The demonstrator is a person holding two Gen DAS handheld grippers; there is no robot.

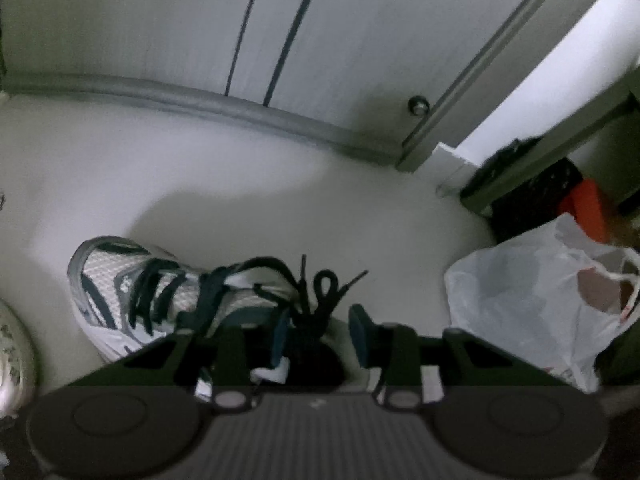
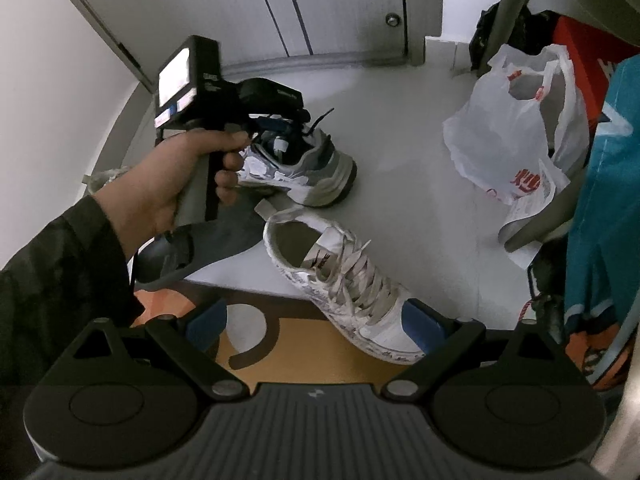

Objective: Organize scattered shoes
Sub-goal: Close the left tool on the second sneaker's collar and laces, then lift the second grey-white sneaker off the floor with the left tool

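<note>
Down on the pale floor near the closed door, the left gripper [image 1: 320, 328] sits over the collar of a grey-and-white sneaker with black laces [image 1: 160, 296], its fingers parted around the heel opening, not clamped. A person's hand [image 2: 188, 184] holds that tool. The right gripper [image 2: 320, 328] hovers wide open above a white low-top sneaker [image 2: 340, 280]. A white plastic bag [image 2: 516, 128] lies off to the right

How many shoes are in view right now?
2. A grey-and-white sneaker with dark laces at the left tool; a white sneaker lying before the right tool. Others may be hidden.
</note>
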